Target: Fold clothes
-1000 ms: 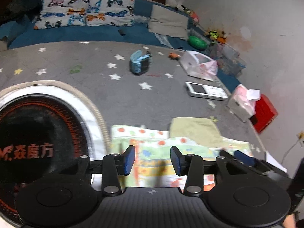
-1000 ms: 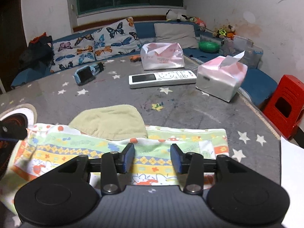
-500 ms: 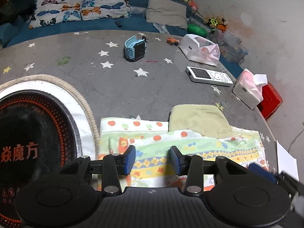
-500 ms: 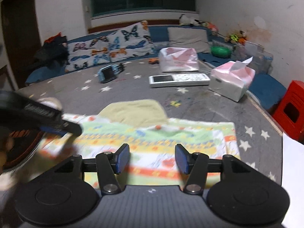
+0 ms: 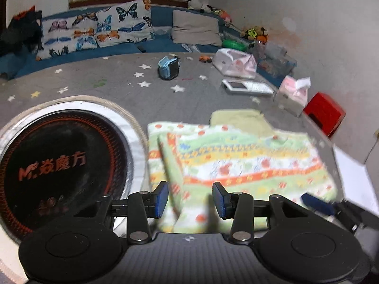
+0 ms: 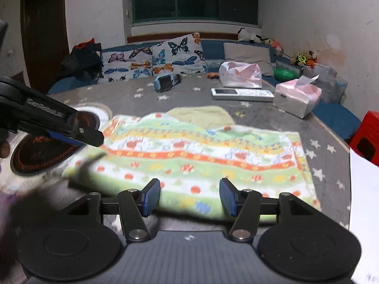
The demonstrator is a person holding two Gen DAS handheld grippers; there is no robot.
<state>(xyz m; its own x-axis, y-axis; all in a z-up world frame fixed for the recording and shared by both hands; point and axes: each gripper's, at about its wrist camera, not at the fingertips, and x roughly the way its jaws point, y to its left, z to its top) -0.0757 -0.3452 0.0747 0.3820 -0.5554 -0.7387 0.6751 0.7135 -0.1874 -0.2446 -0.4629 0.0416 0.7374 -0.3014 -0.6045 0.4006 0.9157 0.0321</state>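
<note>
Beside the round burner (image 5: 64, 163), we see the striped cloth (image 6: 201, 156) lying flat with its long axis crosswise to both our grippers, the left gripper (image 5: 190, 200) and right gripper (image 6: 189, 196) each spread wide, empty, over its near edge.

A patterned cloth (image 6: 201, 151) is spread flat on the grey table (image 6: 132, 104). The right gripper (image 6: 189, 197) is held open over its near edge. The left gripper (image 6: 71, 132) is seen at left, above the cloth's corner. A beige cloth (image 6: 201, 116) lies partly underneath.
</note>
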